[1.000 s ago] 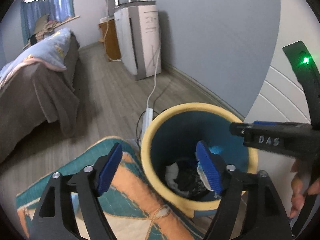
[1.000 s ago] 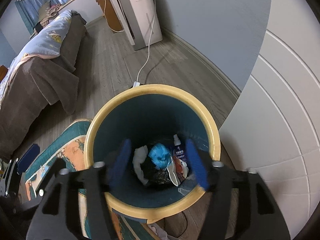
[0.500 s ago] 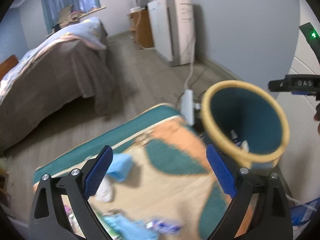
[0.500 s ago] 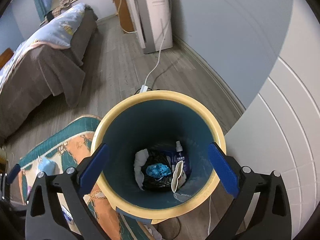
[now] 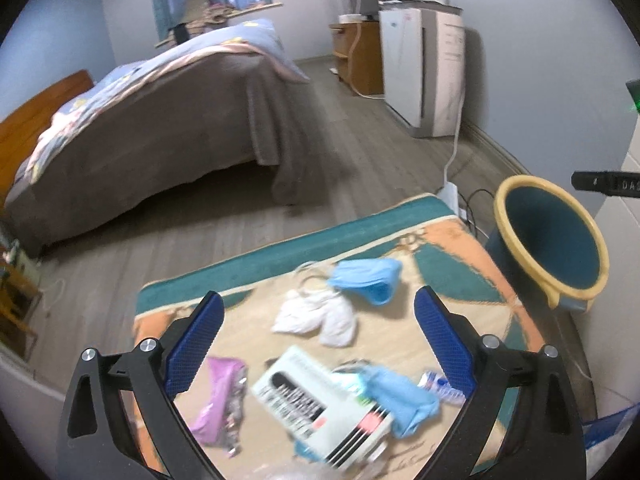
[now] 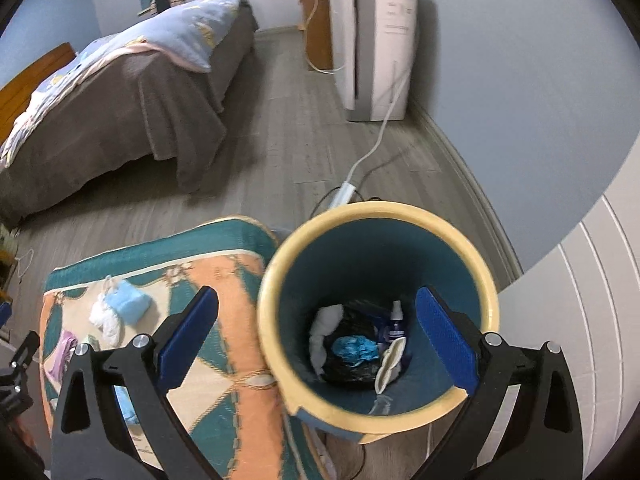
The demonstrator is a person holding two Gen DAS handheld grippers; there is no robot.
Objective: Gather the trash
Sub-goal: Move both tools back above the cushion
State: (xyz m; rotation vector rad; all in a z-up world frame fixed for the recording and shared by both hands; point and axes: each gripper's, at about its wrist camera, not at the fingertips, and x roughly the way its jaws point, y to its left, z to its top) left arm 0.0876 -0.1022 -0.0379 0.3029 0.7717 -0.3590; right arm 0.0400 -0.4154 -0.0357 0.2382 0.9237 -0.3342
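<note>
2 downward wrist views: left above rug [image 5: 460, 240], right above bin [image 6: 276, 280]; both shared.

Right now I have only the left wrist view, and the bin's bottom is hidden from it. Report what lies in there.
Observer: In the right wrist view the bin holds a black bag with a crumpled blue piece on top.
Operator: Go on, list the rest.
Observer: A small spray bottle sits just right of the bag.
Operator: Now give me the right gripper.
Observer: The right gripper hangs over the bin; its jaws have just been opening, and nothing is between them.
</note>
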